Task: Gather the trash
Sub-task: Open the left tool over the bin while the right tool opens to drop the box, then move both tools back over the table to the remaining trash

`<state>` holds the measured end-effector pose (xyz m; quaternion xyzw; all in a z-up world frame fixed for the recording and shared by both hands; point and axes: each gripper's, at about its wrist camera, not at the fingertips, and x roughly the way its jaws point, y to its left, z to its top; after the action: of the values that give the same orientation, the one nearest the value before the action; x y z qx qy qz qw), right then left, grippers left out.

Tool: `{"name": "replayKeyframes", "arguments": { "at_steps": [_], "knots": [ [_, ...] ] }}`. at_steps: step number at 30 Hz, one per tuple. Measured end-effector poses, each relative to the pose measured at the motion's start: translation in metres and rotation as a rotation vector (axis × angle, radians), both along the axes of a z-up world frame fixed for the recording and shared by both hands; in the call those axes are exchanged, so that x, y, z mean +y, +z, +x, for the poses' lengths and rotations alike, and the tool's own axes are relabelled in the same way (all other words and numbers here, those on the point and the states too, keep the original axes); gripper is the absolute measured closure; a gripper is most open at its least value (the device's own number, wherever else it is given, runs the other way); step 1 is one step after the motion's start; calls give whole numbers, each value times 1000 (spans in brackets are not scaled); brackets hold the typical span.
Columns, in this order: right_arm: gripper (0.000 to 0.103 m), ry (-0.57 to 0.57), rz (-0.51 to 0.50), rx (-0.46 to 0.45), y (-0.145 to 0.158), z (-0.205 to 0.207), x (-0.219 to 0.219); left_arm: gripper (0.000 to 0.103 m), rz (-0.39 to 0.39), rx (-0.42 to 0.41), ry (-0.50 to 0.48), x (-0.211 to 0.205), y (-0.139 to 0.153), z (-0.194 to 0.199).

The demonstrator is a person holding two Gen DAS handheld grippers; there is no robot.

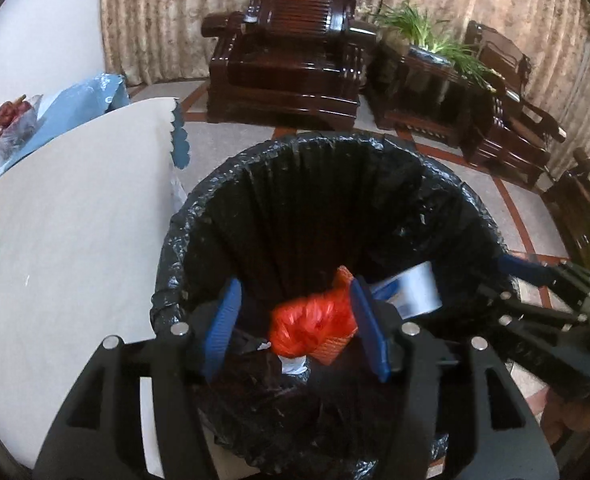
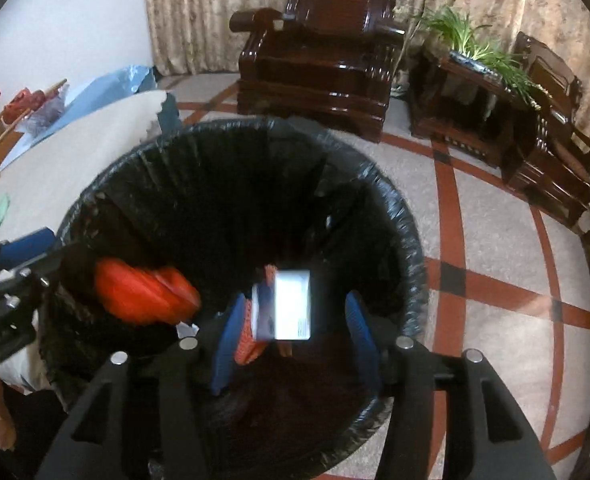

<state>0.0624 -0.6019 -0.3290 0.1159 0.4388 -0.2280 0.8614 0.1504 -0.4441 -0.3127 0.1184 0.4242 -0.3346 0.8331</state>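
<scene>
Both grippers over the lined trash bin

The left gripper (image 1: 295, 328) and right gripper (image 2: 295, 340) have fingers spread wide, holding nothing. A red bag (image 1: 311, 326) and a blurred white-blue card (image 2: 293, 304) are inside the black-lined bin (image 1: 199, 200), beside the tabletop (image 1: 75, 208).

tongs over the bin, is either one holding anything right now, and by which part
Neither holds anything. The left tongs and right tongs are both open above the black-lined bin; the red bag and the white packet sit between the fingers, blurred and ungripped.

Black-lined bin (image 1: 199, 216) on tiled floor (image 2: 495, 240).
</scene>
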Motion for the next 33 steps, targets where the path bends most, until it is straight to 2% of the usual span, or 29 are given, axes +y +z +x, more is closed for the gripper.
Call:
{"name": "replayKeyframes", "arguments": {
  "at_steps": [6, 7, 8, 9, 11, 16, 21, 26, 33],
  "knots": [
    [51, -25, 11, 2, 4, -12, 6, 46, 7, -14, -2, 14, 3, -4],
    [50, -28, 14, 3, 5, -11, 5, 45, 8, -13, -2, 17, 4, -5],
    [50, -34, 21, 3, 6, -11, 7, 39, 9, -20, 4, 24, 7, -6],
    [48, -35, 28, -1, 8, -10, 8, 33, 12, -34, 13, 31, 11, -8],
    [43, -29, 38, -15, 15, -10, 19, 27, 14, -58, 41, 46, 20, -7],
    [26, 26, 45, -74, 37, 0, 63, 22, 5, -109, 99, 99, 46, -3],
    [23, 162, 40, -122, 57, 30, 132, 20, 29, -173, 209, 187, 68, 16],
    [22, 278, 38, -138, 61, 68, 198, 20, 50, -198, 353, 277, 80, 43],
    [23, 402, 32, -162, 68, 121, 283, 20, 81, -225, 530, 390, 77, 70]
  ]
}}
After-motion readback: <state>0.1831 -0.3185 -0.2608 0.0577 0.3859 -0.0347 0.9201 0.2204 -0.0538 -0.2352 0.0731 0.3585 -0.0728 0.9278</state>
